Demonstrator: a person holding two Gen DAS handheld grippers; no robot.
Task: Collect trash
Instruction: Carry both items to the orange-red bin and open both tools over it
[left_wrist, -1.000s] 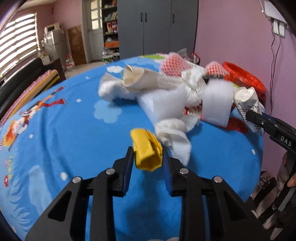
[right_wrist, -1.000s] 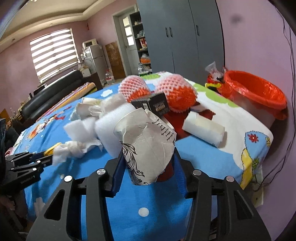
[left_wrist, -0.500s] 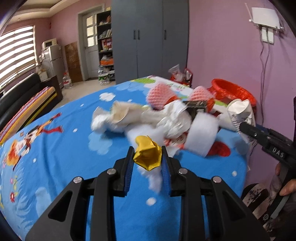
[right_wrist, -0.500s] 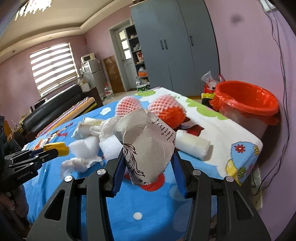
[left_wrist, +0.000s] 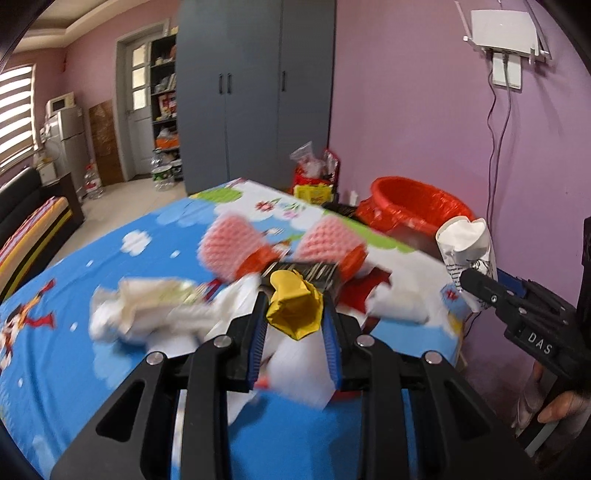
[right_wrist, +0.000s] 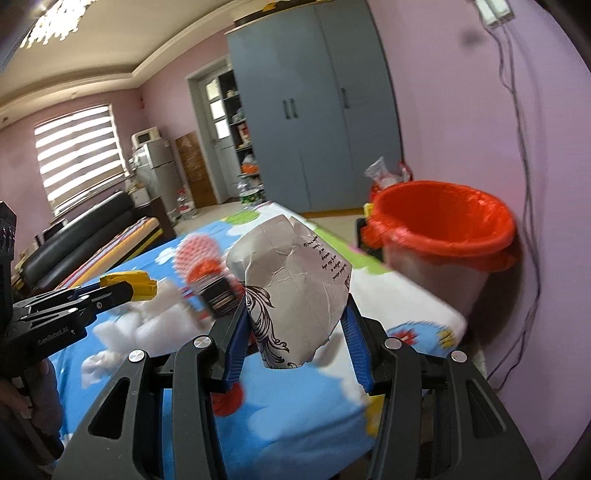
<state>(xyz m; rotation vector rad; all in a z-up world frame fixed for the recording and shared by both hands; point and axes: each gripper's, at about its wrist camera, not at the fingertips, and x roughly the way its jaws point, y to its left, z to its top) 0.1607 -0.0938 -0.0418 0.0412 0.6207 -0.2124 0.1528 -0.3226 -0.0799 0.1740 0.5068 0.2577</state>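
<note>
Left gripper (left_wrist: 294, 325) clamped on crumpled yellow wrapper (left_wrist: 293, 310), held off the tabletop (left_wrist: 74, 295). Right gripper (right_wrist: 295, 332) partly closed, pinching crushed paper cup (right_wrist: 295, 291), also airborne. Remaining trash pile (left_wrist: 236, 288) (foam nets, white foam, tissue) sits mid-tabletop. Red-lined bin (right_wrist: 443, 236) stands just past the table's far right corner.

Crumpled yellow wrapper (left_wrist: 293, 308) and crushed paper cup (right_wrist: 295, 295), both held aloft.
</note>
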